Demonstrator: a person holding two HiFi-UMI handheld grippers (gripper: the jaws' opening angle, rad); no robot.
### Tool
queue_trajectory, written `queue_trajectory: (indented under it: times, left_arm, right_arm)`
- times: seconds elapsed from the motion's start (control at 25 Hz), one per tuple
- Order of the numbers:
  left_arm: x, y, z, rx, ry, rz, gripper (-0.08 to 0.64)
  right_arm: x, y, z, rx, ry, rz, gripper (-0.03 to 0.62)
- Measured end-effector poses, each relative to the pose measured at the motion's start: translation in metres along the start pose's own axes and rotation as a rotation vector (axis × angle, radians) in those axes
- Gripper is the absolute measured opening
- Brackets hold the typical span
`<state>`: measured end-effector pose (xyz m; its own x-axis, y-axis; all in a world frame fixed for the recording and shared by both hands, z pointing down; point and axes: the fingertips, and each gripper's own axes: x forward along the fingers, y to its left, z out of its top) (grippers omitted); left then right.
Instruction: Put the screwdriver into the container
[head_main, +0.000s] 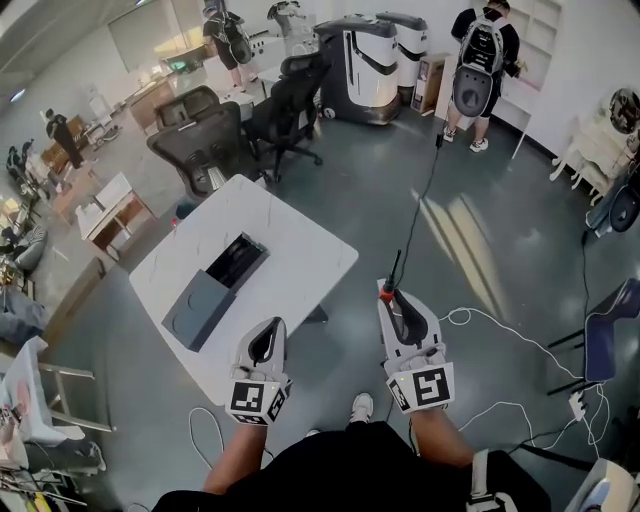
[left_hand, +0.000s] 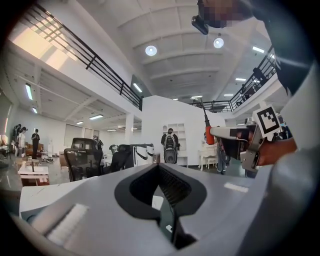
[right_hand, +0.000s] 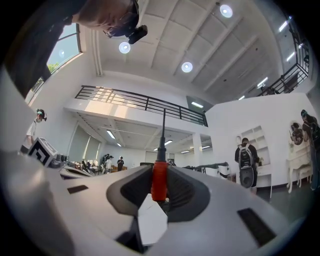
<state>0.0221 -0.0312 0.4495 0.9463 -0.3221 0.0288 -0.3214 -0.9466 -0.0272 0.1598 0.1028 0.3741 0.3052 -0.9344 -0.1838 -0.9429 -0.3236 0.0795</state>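
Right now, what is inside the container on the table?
Only a dark interior shows in the container; its floor is too shadowed to judge. The screwdriver sits in the right gripper.

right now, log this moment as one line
right gripper: shut on screwdriver | left gripper: shut, empty | container: on table, screwdriver not in it

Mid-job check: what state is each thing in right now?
screwdriver: clamped in the right tool, shaft pointing forward past the jaws.
right tool: shut on the screwdriver's red handle.
left tool: shut, empty.
container: on the white table, apparently open, untouched.
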Motion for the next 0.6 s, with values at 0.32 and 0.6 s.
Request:
queue_trajectory:
  times: [0.32,0.6]
  left_arm:
    - [0.023,0.006,-0.002,-0.014,0.022,0.11,0.008]
    - [0.025,0.02,-0.008,-0.019,0.045,0.201,0.008]
  right_arm:
    - [0.025,-0.019,0.002,0.022,-0.036,0.09,0.097]
    - [0.051,-0.015,-0.006,0.042,-0.045,0.184,0.096]
